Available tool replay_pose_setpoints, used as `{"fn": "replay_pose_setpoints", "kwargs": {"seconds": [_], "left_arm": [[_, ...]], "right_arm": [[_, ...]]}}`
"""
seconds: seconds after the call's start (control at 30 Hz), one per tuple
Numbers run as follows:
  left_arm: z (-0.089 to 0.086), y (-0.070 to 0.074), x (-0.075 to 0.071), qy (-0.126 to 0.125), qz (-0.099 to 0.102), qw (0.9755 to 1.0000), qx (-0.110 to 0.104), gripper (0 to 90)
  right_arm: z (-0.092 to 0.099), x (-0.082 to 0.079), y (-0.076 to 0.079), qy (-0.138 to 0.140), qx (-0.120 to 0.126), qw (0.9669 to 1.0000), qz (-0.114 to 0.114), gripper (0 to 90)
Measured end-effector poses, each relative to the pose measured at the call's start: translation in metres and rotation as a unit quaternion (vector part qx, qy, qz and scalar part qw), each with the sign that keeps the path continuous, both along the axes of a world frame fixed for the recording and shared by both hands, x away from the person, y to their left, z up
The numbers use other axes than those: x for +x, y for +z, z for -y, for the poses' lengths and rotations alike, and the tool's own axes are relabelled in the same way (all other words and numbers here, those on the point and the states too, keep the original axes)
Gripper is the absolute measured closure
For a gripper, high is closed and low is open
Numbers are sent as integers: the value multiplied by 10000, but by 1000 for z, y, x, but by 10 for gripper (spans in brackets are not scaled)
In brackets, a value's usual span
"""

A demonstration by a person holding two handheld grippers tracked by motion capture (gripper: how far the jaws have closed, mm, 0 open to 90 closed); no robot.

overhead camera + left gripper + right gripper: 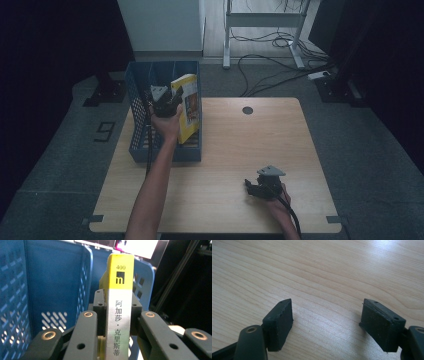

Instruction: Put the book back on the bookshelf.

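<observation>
Yellow-and-white paperback book [119, 312]: clamped by its spine in left gripper [167, 106], long axis upright, inside rightmost compartment of blue perforated plastic file rack [137, 122]. Right gripper [327, 325]: spread wide, empty, rested on pale wooden table [235, 145], well apart.

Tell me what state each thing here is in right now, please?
Left claw: shut on the spine of the yellow book.
Yellow paperback book: held upright, tilted, in the rack's rightmost slot.
Blue plastic file rack: standing on the table, other slots look empty.
Right claw: open, holding nothing, low over the table.
Light wooden table: mostly bare.
</observation>
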State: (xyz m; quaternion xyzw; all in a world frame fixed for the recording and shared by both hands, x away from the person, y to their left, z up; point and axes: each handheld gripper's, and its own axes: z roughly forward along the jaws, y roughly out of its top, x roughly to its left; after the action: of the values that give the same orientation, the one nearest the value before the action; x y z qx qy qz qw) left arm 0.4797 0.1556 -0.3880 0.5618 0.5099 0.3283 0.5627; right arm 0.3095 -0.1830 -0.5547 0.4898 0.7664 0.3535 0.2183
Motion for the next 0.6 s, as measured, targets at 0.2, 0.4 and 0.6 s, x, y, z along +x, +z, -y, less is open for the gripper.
{"fn": "replay_pose_setpoints", "kwargs": {"seconds": [0.2,0.4,0.6], "left_arm": [[4,-11,6,67,18,10000,54,755],[5,-20,7,73,-7,10000,40,755],[5,-24,4,101,33,9999,75,753]], "right_arm": [[0,-1,0,-10,9,10000,-3,246],[0,-1,0,-9,8,10000,-3,246],[0,-1,0,-9,5,10000,-4,245]]}}
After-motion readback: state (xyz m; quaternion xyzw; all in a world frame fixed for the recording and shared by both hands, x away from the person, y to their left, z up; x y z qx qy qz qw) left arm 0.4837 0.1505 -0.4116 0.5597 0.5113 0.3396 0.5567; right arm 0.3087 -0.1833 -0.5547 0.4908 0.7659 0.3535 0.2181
